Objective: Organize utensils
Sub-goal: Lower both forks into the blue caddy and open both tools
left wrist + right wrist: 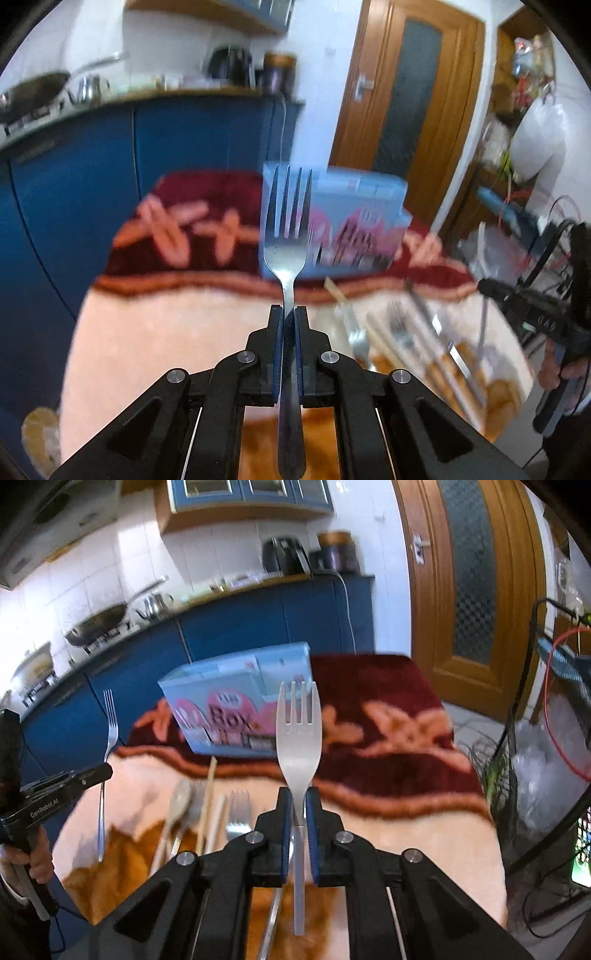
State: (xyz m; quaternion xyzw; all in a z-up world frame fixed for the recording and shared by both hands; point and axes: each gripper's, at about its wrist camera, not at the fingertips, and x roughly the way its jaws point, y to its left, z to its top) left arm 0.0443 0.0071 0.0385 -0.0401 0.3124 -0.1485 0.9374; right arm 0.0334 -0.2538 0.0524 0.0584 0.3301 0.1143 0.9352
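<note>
My left gripper (289, 310) is shut on a metal fork (287, 229), tines up, held above the table; it also shows in the right wrist view (105, 771) with its fork (110, 720). My right gripper (298, 794) is shut on a white plastic fork (298, 731), tines up; it also shows at the right of the left wrist view (484, 285). A light blue open box (236, 698) stands on the dark red part of the cloth, beyond both forks; it also shows in the left wrist view (354, 206).
Several utensils lie on the peach cloth-covered table (424, 849): a wooden spoon (177, 805), chopsticks (207, 801), a metal fork (238, 816). Blue kitchen cabinets (258, 620) stand behind, a wooden door (469, 590) at the right, cables and clutter at far right.
</note>
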